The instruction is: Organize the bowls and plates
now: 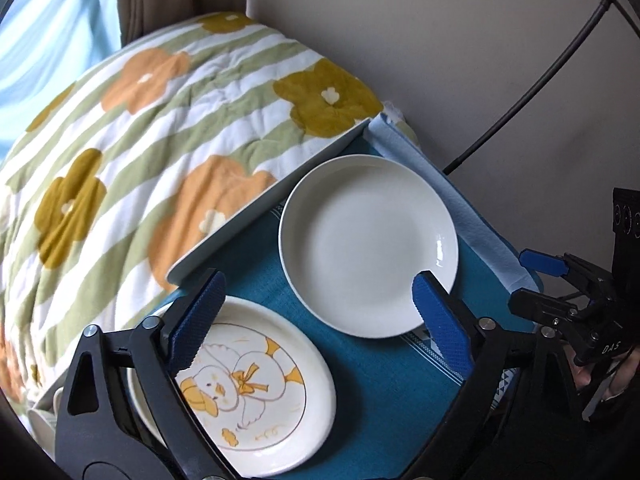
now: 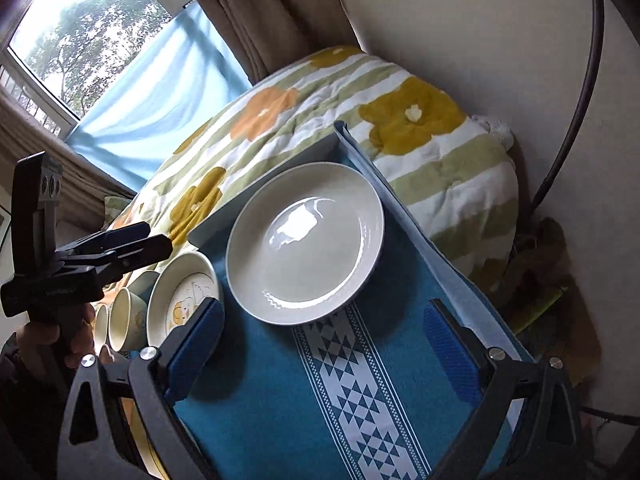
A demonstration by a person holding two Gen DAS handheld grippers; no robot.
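Observation:
A plain white plate [image 1: 368, 244] lies on the blue cloth [image 1: 384, 384]; it also shows in the right wrist view [image 2: 306, 242]. A white plate with a duck picture [image 1: 256, 392] lies at the near left; it also shows in the right wrist view [image 2: 184, 300]. My left gripper [image 1: 316, 292] is open and empty, above the gap between both plates. My right gripper [image 2: 320, 320] is open and empty, just short of the plain plate's near rim. Cream bowls [image 2: 124, 316] lie on their sides left of the duck plate.
The blue cloth with a white triangle band [image 2: 352, 392] covers a small table. A flowered quilt [image 1: 140, 152] on the bed borders it behind and to the left. A wall [image 1: 460, 40] and a dark cable [image 1: 532, 96] are on the right.

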